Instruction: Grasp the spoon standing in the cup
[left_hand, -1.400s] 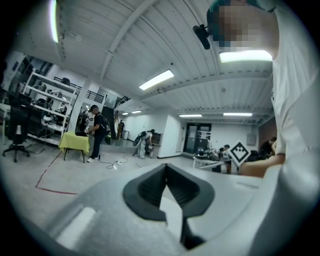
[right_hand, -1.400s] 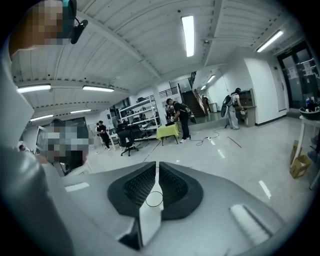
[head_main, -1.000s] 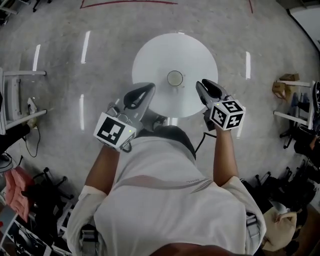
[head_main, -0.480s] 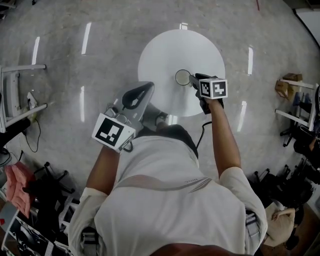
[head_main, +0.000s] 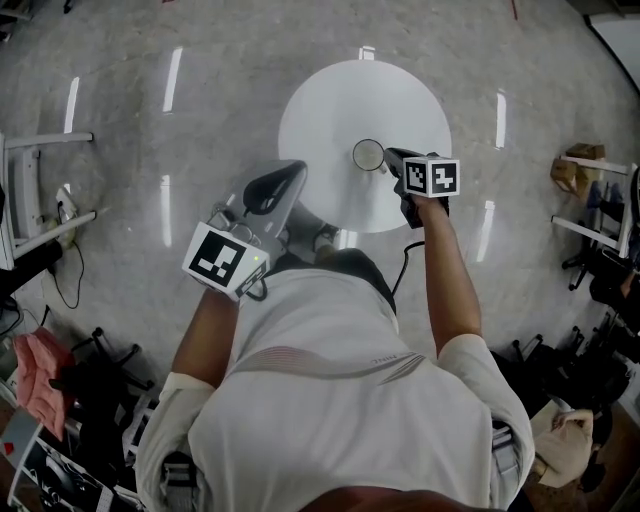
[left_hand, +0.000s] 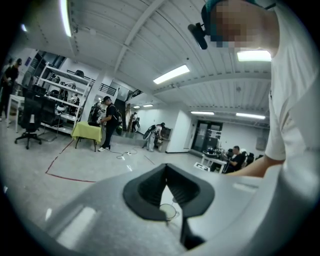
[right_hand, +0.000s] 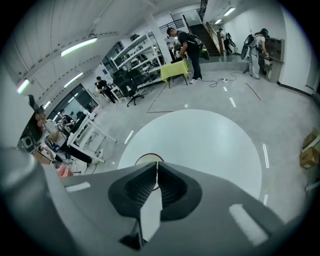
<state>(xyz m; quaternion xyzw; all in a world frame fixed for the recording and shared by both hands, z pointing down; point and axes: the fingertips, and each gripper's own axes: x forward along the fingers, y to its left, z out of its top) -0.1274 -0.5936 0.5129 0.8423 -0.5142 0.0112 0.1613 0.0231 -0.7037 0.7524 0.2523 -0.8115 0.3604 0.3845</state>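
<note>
A small clear cup (head_main: 368, 154) stands near the middle of the round white table (head_main: 340, 100). My right gripper (head_main: 388, 158) reaches in from the cup's right side. In the right gripper view its jaws (right_hand: 157, 164) are pressed together just above the cup's rim (right_hand: 142, 158). Only a thin pale sliver of the spoon's handle shows between the pads. My left gripper (head_main: 300, 172) hovers shut at the table's near left edge with nothing in it. The left gripper view looks past those closed jaws (left_hand: 166, 166) onto the cup (left_hand: 167, 211).
A white rack (head_main: 30, 190) stands on the floor at the left. Cardboard boxes and a shelf (head_main: 575, 170) are at the right, with dark clutter along the near side. Several people and a yellow-covered table (right_hand: 175, 70) are far off in the hall.
My right gripper has swung from the table's near edge up to the cup and stayed beside it over the last half second. The left gripper has barely moved.
</note>
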